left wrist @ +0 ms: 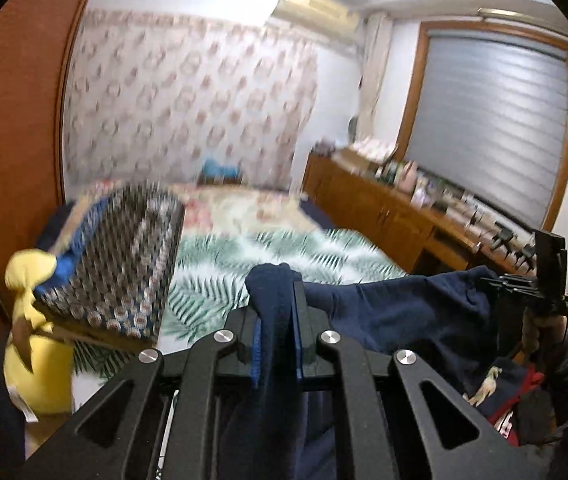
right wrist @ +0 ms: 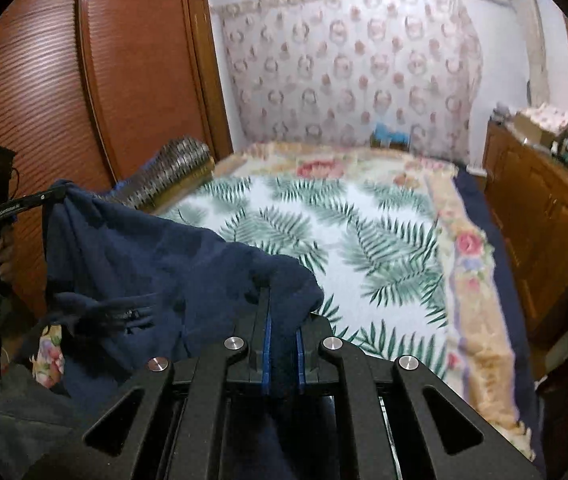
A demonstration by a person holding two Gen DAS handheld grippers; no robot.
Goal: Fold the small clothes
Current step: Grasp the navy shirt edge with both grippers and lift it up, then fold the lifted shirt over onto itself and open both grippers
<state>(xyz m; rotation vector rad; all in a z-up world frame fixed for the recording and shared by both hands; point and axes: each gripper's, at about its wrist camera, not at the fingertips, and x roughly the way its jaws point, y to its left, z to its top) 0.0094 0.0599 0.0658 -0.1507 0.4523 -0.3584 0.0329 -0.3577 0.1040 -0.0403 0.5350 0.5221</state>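
A navy blue garment [left wrist: 403,312] hangs stretched in the air between my two grippers, above the bed. My left gripper [left wrist: 280,300] is shut on one bunched corner of it, with cloth spilling over the fingertips. At the right of the left wrist view, my right gripper [left wrist: 491,284] pinches the opposite end, a hand below it. In the right wrist view the right gripper [right wrist: 282,308] is shut on a fold of the same navy garment [right wrist: 144,260], which sags leftward to the left gripper [right wrist: 60,192]. Both views are blurred by motion.
The bed's palm-leaf blanket [right wrist: 343,232] spreads ahead. A patterned box [left wrist: 124,264] and a yellow plush toy [left wrist: 32,320] sit at its left by the wooden wardrobe [right wrist: 84,80]. A cluttered wooden sideboard [left wrist: 383,208] runs along the right. More clothes [left wrist: 503,392] lie lower right.
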